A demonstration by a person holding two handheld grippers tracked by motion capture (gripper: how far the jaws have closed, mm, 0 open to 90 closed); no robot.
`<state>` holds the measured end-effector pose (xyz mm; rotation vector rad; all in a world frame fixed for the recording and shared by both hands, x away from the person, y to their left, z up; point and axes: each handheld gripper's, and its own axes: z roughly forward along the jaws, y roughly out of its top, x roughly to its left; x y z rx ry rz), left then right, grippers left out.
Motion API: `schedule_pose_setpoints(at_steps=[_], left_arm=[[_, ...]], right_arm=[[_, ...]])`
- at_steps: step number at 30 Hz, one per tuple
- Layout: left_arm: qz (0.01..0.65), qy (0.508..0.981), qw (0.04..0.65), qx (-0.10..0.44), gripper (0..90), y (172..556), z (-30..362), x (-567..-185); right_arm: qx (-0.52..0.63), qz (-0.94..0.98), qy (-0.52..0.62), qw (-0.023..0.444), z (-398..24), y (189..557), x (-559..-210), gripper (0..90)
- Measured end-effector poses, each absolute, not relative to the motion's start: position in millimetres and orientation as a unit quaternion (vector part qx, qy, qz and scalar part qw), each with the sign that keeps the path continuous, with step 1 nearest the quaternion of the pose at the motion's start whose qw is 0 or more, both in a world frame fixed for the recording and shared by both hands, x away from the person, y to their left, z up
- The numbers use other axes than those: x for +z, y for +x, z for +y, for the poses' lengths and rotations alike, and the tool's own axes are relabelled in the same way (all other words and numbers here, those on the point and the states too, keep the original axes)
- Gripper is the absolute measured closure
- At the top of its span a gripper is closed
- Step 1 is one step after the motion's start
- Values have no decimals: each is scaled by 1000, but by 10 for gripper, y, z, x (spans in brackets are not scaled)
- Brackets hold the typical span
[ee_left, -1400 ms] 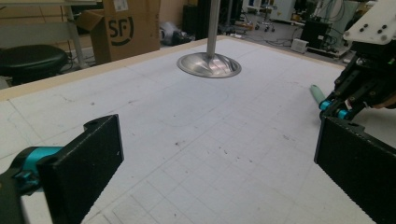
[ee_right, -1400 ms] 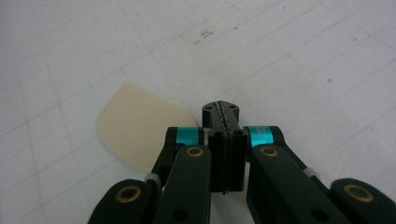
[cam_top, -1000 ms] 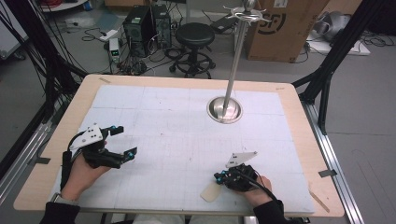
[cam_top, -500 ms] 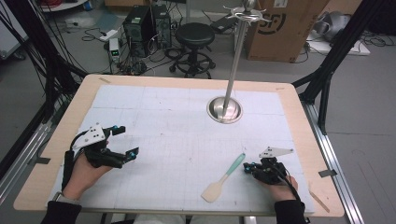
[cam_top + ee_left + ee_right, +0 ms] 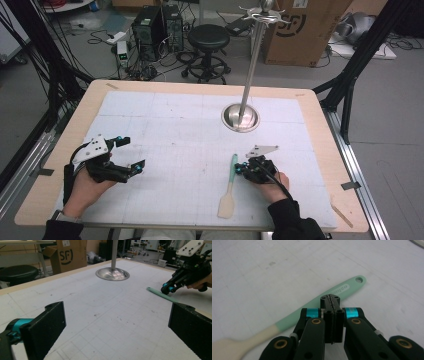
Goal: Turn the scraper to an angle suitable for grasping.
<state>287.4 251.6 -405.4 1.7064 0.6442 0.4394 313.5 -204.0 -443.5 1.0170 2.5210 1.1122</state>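
With its jaws pressed together on nothing above the spatula (image 5: 312, 307) handle, the right gripper (image 5: 333, 300) should open before descending, while the left gripper (image 5: 112, 325) waits wide open.

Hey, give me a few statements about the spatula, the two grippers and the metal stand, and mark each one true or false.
1. The left gripper is open, with nothing between its jaws. True.
2. The right gripper is shut on the spatula. False: its jaws are pressed together with nothing between them, over the green handle of the spatula, which lies flat on the mat.
3. The spatula has a green handle and a cream blade. True.
4. The stand sits at the near edge of the table, between the hands. False: its round base is on the far half, beyond the spatula.
5. The spatula's blade points toward the stand. False: the blade lies nearer the person, and the handle end points toward the stand.
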Motion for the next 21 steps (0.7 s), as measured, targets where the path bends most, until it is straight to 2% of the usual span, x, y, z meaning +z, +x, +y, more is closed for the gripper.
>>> schedule_pose_setpoints(at_steps=[4, 13, 21], left_arm=[[281, 732, 589, 194, 18, 2834, 2576, -4053], [289, 728, 589, 200, 18, 2805, 2650, -4055], [286, 728, 590, 199, 18, 2810, 2630, -4049]], right_arm=[[376, 864, 320, 98, -1761, 3172, -4427, 900], [390, 885, 252, 48, -1189, 3139, -4436, 900], [387, 908, 162, 13, -738, 2905, -4431, 900]])
